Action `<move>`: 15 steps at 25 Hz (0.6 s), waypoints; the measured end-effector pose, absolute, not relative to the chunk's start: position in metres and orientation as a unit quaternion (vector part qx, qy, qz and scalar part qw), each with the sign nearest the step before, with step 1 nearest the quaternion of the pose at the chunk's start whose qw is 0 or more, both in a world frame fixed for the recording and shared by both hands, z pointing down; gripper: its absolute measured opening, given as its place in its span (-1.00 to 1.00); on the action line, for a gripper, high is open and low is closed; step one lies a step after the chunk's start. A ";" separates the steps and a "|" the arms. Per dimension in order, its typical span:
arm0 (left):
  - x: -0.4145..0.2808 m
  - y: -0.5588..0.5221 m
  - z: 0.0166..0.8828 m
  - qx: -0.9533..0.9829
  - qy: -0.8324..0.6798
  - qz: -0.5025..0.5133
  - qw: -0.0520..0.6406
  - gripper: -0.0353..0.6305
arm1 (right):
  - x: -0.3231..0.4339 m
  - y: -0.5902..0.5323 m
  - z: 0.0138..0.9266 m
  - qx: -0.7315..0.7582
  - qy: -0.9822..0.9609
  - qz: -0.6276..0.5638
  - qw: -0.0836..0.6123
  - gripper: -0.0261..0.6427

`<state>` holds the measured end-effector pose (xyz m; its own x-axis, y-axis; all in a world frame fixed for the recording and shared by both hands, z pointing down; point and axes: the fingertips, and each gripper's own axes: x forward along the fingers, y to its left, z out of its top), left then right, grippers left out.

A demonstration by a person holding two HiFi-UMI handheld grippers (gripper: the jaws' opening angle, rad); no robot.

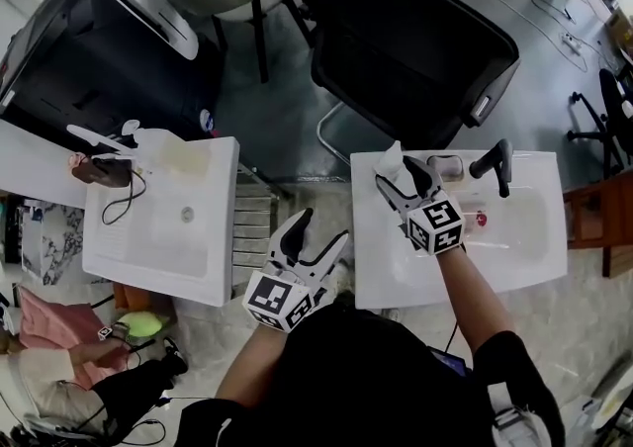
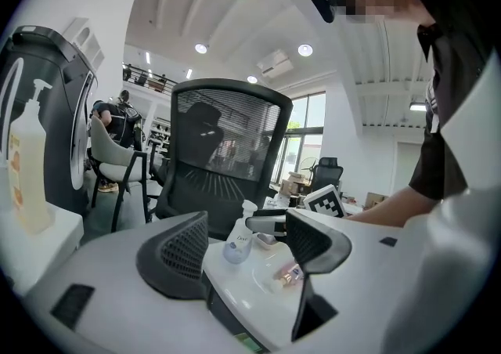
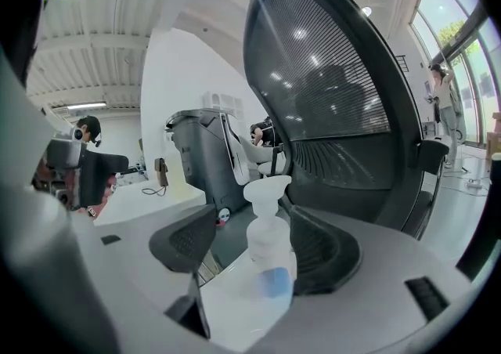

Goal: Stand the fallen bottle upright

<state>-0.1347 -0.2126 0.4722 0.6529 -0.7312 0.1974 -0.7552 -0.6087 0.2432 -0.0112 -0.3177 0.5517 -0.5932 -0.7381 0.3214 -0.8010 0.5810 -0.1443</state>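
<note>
The main risk is a clipped bottle (image 3: 270, 258). It stands upright between the jaws of the right claw (image 1: 404, 181), much nearer the right-hand pad than the left, so a sideways drift or a roll of the wrist on the way out could catch it. It looks light, with only a little blue liquid low down and a tall pump head above, so a small knock may be enough to topple it. It also sits on a corner ledge of the sink (image 1: 514, 247), with the edge just ahead of the jaw tips, and a nudge forward could send it over.

The right claw is released: its jaws stand wide, with a clear gap between the left pad and the bottle. Whether the right pad brushes the bottle's side is hard to tell, but nothing is pressing on it.

The left claw (image 1: 321, 229) hangs spread and empty, well apart from the bottle.
</note>
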 end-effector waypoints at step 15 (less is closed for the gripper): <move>-0.071 -0.201 0.465 0.917 -0.364 0.024 0.159 0.08 | 0.051 -0.255 0.512 0.464 -0.872 0.117 0.102 -0.02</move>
